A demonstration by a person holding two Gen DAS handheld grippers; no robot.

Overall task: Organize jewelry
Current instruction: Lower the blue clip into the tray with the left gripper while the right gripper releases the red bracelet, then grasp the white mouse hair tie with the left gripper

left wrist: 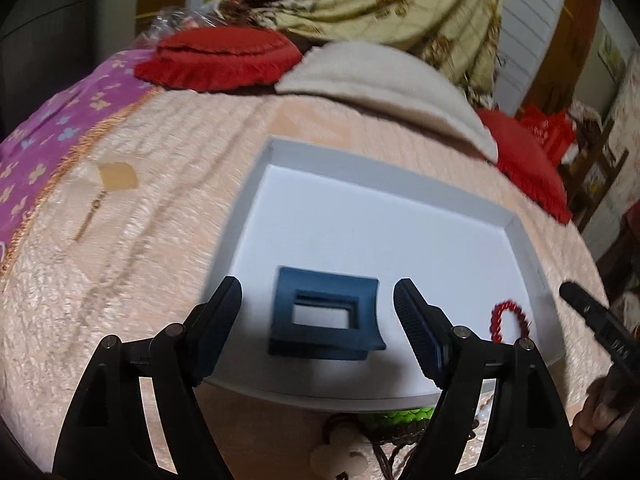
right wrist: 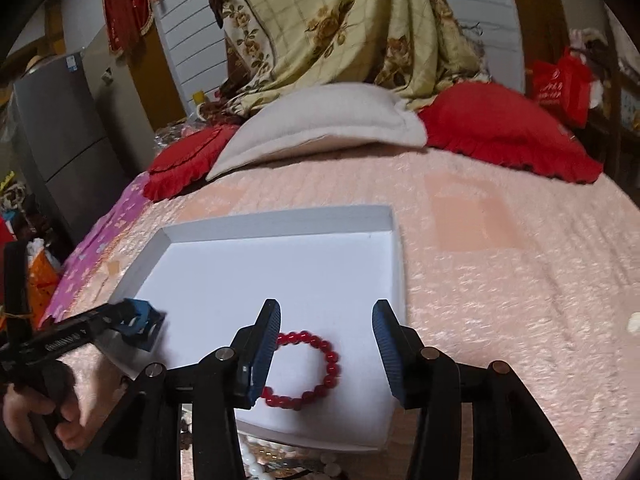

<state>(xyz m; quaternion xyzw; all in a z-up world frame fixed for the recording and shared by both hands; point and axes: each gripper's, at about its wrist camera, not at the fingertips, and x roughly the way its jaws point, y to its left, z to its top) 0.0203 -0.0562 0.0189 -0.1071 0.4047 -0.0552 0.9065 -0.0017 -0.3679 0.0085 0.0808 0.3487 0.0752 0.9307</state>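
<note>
A white shallow tray lies on the pink bedspread; it also shows in the right wrist view. A dark blue square hair claw rests on the tray floor between my left gripper's open fingers, untouched; it shows at the left in the right wrist view. A red bead bracelet lies near the tray's front edge, between and below my right gripper's open fingers; it shows at the right in the left wrist view. More beaded jewelry lies on the bed before the tray.
A beige pillow and red frilled cushions lie at the bed's far end. A small tan card with a chain lies on the bedspread left of the tray. A purple flowered cloth covers the bed's left edge.
</note>
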